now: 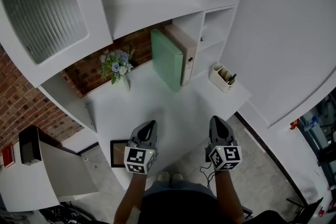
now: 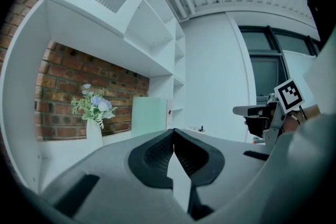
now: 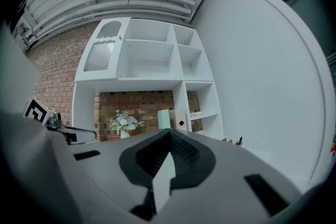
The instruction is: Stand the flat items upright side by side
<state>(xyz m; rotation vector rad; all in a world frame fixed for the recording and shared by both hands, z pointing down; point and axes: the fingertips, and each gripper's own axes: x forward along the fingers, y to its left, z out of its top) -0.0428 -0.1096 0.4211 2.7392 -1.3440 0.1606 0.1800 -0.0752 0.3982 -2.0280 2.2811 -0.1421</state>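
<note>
Since, at the back of the desk (image 1: 157,105), the green binder (image 1: 167,60) and beige binder (image 1: 185,50) stand upright and touching, I judge the standing done; the next move calls only for backing away. My left claw (image 1: 150,124) and right claw (image 1: 217,119) hover well apart from them, jaws pressed together, holding nothing.

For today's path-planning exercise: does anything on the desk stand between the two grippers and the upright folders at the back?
Nothing visible does. Bare desk lies between the left gripper, the right gripper and the green folder and beige folder. The flower vase stands off to the left, the pen holder to the right.
</note>
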